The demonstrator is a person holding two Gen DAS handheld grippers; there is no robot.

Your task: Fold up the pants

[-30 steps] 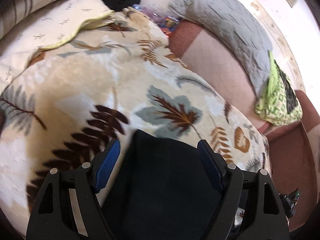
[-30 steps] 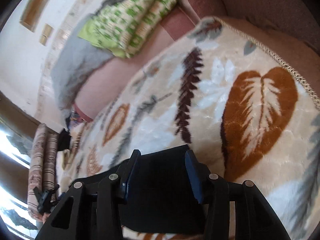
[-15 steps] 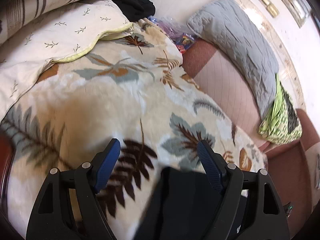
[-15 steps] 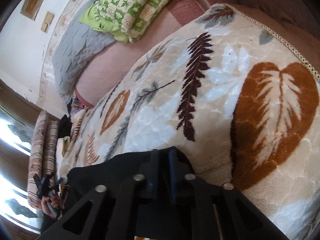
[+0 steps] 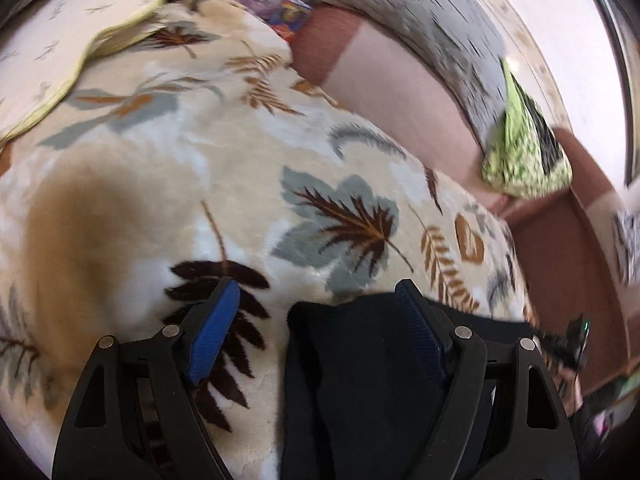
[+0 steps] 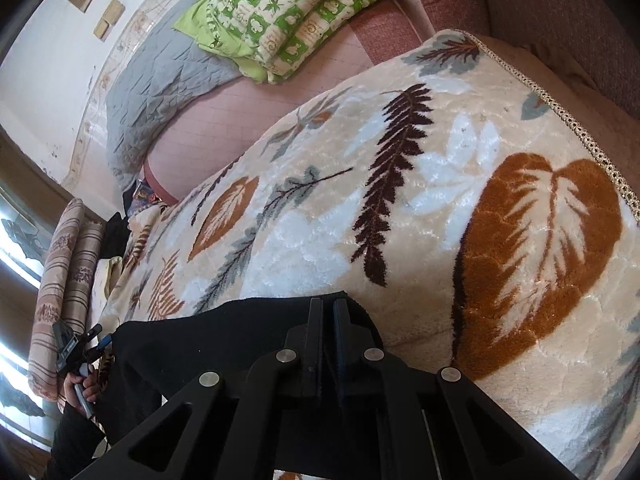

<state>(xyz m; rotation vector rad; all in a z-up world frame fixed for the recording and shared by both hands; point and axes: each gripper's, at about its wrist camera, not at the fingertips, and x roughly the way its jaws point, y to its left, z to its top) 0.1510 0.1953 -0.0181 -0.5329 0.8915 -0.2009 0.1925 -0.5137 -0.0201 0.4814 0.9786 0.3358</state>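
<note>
On the leaf-patterned blanket (image 6: 460, 184) lie the black pants (image 5: 360, 380), near the cameras; the right gripper (image 6: 324, 312) pinches their far edge, the left gripper (image 5: 320, 300) gapes over their corner.

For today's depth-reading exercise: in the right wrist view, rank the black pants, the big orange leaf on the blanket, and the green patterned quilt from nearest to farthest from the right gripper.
1. Black pants: pinched in the right gripper.
2. Orange leaf: on the blanket, to the right.
3. Green patterned quilt: folded, far up top.
</note>
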